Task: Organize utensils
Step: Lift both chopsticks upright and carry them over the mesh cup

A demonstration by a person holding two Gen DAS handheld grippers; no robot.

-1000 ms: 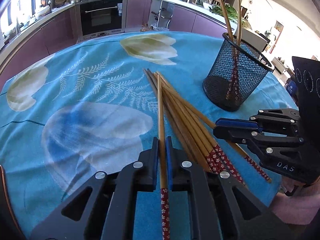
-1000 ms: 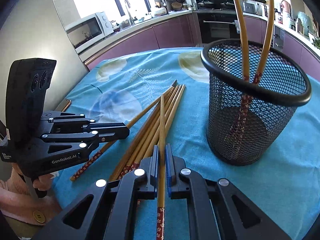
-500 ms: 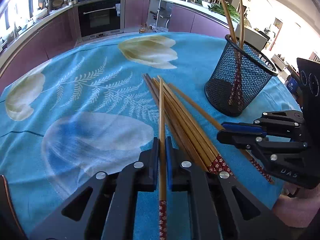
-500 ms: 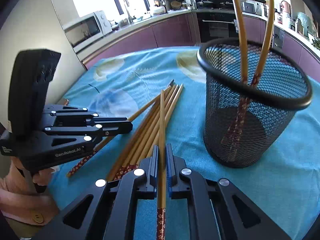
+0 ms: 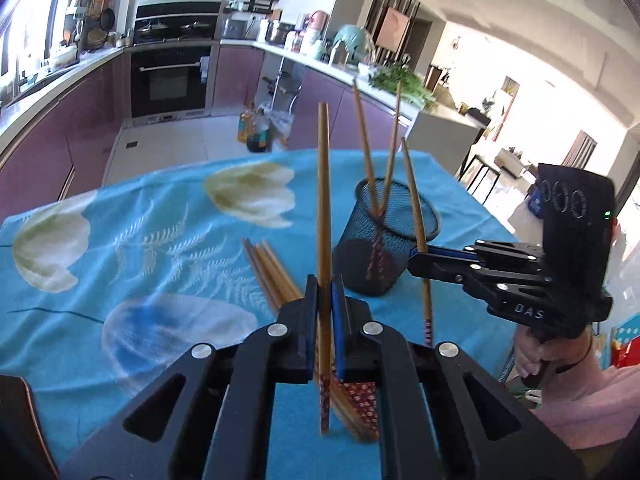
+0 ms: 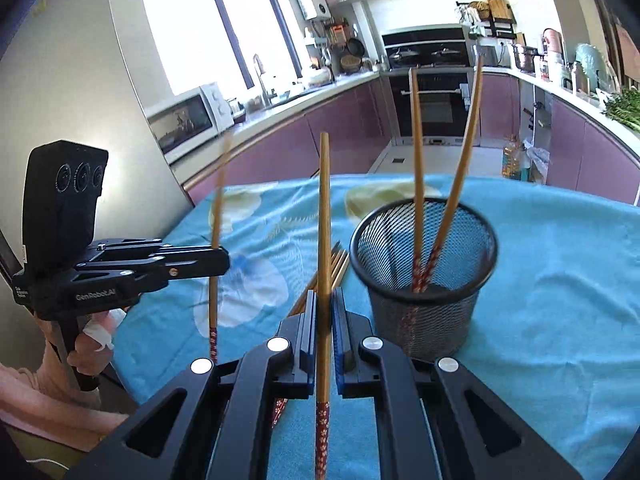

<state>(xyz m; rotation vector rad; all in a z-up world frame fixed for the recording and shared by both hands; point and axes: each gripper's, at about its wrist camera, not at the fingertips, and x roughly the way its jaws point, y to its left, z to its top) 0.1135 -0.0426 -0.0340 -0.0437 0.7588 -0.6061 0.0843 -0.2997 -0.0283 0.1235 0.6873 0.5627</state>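
My left gripper is shut on a wooden chopstick with a red patterned end, held upright above the table. My right gripper is shut on another such chopstick, also upright. Each gripper shows in the other's view, the right gripper beside the black mesh cup, the left gripper at the left. The cup holds two chopsticks. A bundle of loose chopsticks lies on the blue cloth in front of the cup, partly hidden by my jaws.
The table wears a blue floral cloth. Its near edge is at my side, and its far edge drops to the kitchen floor. Purple cabinets and an oven stand behind. A microwave sits on the left counter.
Both grippers have lifted off the table and tilted up, each raising its chopstick from lying flat in the bundle to standing upright. The cup now sits lower and farther off in both views.
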